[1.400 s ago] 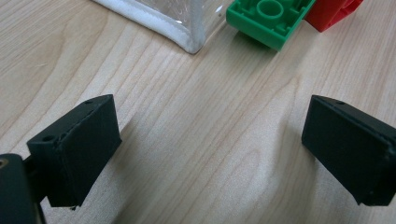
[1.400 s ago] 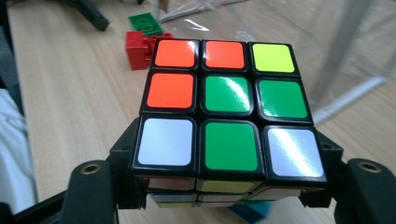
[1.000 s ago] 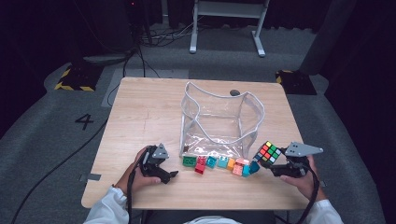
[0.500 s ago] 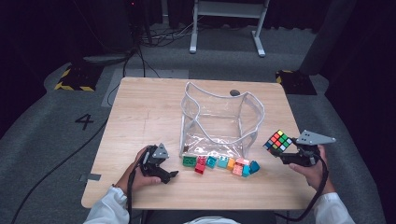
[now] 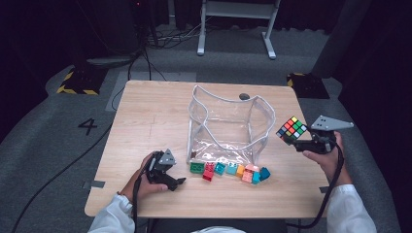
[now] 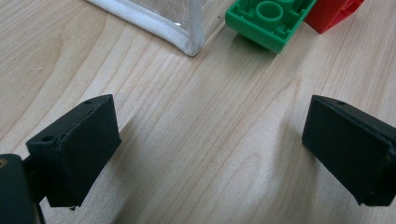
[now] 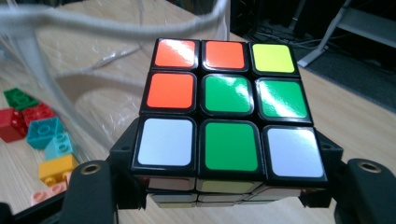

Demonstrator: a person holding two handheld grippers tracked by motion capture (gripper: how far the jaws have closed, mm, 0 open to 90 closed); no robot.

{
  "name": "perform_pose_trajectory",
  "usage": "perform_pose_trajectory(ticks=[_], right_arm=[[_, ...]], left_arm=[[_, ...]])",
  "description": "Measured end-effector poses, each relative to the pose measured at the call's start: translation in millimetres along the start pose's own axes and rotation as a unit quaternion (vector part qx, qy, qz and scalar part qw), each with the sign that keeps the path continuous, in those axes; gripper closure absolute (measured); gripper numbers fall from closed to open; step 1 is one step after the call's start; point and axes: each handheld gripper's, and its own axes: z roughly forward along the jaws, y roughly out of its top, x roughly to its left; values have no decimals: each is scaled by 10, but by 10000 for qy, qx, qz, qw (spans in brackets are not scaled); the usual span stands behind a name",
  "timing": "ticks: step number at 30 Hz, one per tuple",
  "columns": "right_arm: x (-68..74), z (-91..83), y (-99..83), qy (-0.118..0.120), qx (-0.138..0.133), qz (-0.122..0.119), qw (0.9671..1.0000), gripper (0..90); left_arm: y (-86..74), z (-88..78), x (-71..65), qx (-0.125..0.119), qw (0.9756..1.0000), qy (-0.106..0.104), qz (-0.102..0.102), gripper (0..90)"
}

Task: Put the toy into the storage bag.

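Lifted since a second ago, my right gripper (image 5: 297,141) now carries the cube (image 5: 292,129) clear of the wooden table (image 5: 145,116), at three o'clock from the clear plastic bag (image 5: 228,124) and level with its white-piped rim; its black jaws clamp the glossy, square-tiled cube from both sides. My left gripper (image 5: 179,182) rests at seven o'clock from the bag with flat jaws spread wide over bare wood grain, holding nothing. Studded plastic bricks (image 5: 228,171) lie in a row along the bag's six o'clock edge.
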Motion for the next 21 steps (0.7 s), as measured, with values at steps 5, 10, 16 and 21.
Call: perform_pose_trajectory(ticks=[5,10,16,21], right_arm=[[-76,-52,268,-139,-121,-135,9997,337],[-130,-67,421,-140,-300,-93,9994,337],[-154,-47,711,-67,-479,-141,9987,337],[-147,-5,859,44,-567,-174,9982,337]], left_arm=[[2,0,1,-4,10000,16,-9,40],[1,0,0,-3,10000,19,-12,41],[2,0,0,-4,10000,17,-9,41],[2,1,1,-10,10000,18,-6,40]])
